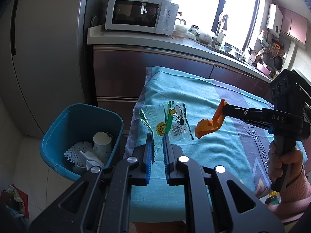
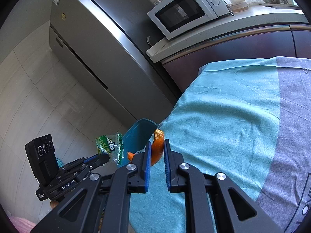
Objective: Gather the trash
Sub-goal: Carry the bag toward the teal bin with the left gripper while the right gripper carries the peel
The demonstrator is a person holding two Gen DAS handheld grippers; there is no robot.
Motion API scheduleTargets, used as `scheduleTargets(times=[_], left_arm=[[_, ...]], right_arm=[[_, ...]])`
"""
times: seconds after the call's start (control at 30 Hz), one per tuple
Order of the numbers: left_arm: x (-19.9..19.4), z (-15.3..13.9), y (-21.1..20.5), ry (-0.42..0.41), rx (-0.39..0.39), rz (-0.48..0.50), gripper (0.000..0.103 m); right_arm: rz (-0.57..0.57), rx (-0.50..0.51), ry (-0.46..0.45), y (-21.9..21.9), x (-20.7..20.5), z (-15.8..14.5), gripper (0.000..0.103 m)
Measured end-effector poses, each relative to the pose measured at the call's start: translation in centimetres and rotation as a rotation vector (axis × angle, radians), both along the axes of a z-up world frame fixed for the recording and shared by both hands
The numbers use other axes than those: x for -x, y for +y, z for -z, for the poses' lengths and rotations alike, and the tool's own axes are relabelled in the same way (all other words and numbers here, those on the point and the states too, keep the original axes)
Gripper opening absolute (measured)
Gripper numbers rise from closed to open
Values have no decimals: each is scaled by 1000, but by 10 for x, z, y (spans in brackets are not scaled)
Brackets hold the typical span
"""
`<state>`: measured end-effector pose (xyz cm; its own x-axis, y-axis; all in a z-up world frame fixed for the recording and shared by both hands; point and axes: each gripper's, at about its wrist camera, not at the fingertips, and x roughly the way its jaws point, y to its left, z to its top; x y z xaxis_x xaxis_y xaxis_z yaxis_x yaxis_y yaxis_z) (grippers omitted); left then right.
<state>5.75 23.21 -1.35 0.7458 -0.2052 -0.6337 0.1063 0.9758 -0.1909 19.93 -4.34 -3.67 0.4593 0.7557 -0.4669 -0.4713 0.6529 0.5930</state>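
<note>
Both jaws clenched: left gripper (image 1: 157, 136) pinches clear snack wrapper (image 1: 171, 120) over cloth edge, right gripper (image 2: 157, 144) grips orange peel (image 2: 157, 145) above table cloth (image 1: 213, 155). Blue bin (image 1: 58, 136) on floor beside table w/ paper cup (image 1: 102, 143), foam net (image 1: 77, 151), crumpled tissue (image 1: 91, 160) inside.

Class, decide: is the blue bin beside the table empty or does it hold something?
Not empty. The blue bin holds a white cup, foam netting and crumpled paper.

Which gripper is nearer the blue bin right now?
Left. The left gripper, shut on the wrapper, is beside the blue bin; the right gripper holds orange peel farther away.
</note>
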Motion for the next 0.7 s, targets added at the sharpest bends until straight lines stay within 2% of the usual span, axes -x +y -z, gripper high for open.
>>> scheduleTargets(times=[0.7], left_arm=[[-2,0,12,1,-13,-39,11]], right_arm=[[-29,6,-2,17,-7,-5,11]])
